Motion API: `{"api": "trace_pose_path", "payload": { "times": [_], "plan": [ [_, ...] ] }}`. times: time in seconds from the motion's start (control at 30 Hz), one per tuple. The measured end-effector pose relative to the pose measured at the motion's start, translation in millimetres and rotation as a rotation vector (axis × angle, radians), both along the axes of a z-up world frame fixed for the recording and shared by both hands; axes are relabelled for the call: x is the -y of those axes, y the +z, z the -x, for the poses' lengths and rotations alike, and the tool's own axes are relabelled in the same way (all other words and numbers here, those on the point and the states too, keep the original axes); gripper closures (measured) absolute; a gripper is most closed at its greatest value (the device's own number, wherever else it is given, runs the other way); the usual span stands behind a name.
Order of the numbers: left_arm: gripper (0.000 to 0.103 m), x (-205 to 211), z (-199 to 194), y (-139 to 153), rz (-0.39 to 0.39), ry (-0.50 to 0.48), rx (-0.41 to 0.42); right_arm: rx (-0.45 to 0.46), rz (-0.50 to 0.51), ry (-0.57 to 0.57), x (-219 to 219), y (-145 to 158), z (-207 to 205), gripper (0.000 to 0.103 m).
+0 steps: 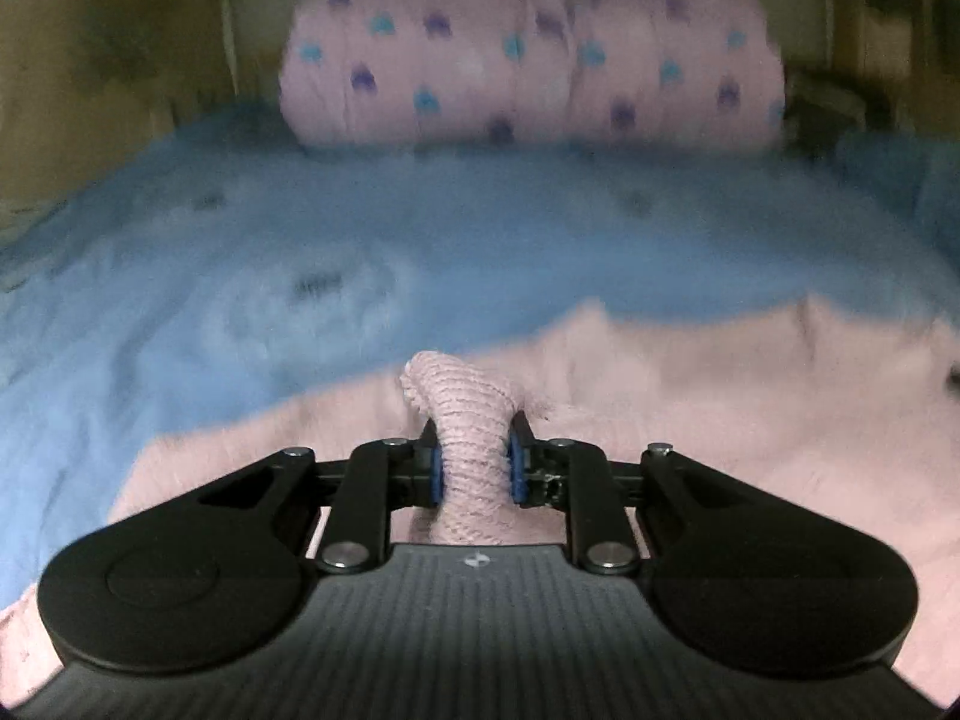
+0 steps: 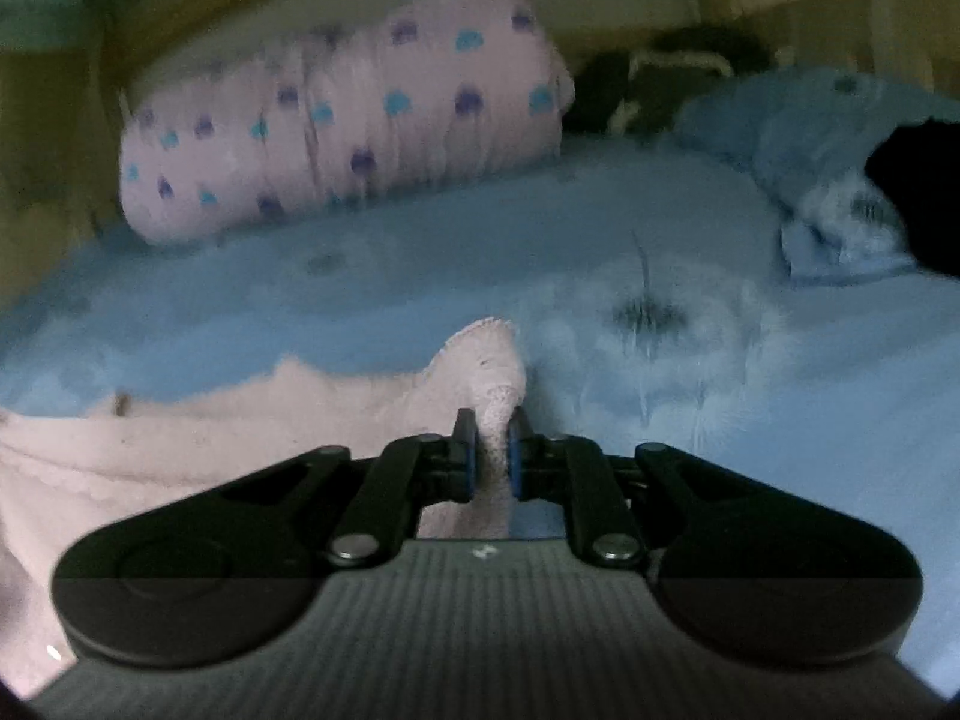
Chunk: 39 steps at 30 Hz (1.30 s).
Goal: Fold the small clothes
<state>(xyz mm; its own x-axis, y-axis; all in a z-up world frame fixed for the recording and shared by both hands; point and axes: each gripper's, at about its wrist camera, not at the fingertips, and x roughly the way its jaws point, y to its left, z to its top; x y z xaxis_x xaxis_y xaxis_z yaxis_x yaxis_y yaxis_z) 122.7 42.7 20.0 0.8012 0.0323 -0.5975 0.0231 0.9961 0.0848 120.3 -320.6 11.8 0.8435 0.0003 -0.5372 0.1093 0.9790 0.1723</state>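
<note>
While left gripper [image 1: 474,468] and right gripper [image 2: 491,450] clamp pale pink knit garment [image 1: 690,384], lift evenly, fold onto blue patterned bedspread [image 1: 420,210].

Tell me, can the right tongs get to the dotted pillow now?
Probably not yet. The right tongs are shut on the pink garment, so they are busy. The way over the blue bedcover to the dotted pillow looks free.

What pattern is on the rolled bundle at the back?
Pale pink bundle with blue and purple spots, clearest from the left wrist.
</note>
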Motion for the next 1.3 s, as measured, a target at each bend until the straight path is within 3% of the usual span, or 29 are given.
{"api": "trace_pose_path", "payload": {
  "times": [0.03,0.17,0.23,0.3,0.47,0.63,0.7,0.9,1.2,1.3],
  "plan": [
    [0.068,0,-2,-6,-0.012,0.012,-0.016,-0.040,0.005,0.006,-1,-4,-3,0.084],
    [0.049,-5,3,2,-0.003,0.023,0.009,-0.064,0.019,-0.004,-1,-1,-1,0.077],
    [0.032,-7,11,13,-0.004,0.033,0.046,-0.077,0.030,-0.014,-1,1,1,0.071],
    [0.027,-6,20,24,-0.012,0.036,0.089,-0.089,0.039,-0.021,-2,6,2,0.071],
    [0.026,-8,25,35,0.021,0.028,0.066,-0.106,0.092,-0.029,-9,27,16,0.071],
    [0.026,-3,19,14,-0.008,0.033,-0.052,-0.160,0.091,-0.004,-20,39,34,0.071],
    [0.025,-5,13,0,-0.001,0.044,-0.114,-0.185,0.075,0.010,-24,37,41,0.071],
    [0.018,-4,10,-10,-0.009,0.068,-0.099,-0.270,0.052,-0.002,-20,11,34,0.068],
    [0.017,-24,43,32,-0.005,0.100,-0.101,-0.252,0.078,0.029,-25,28,40,0.066],
    [0.017,-42,61,53,0.015,0.118,-0.112,-0.211,0.091,0.058,-33,45,52,0.055]
  ]
}}
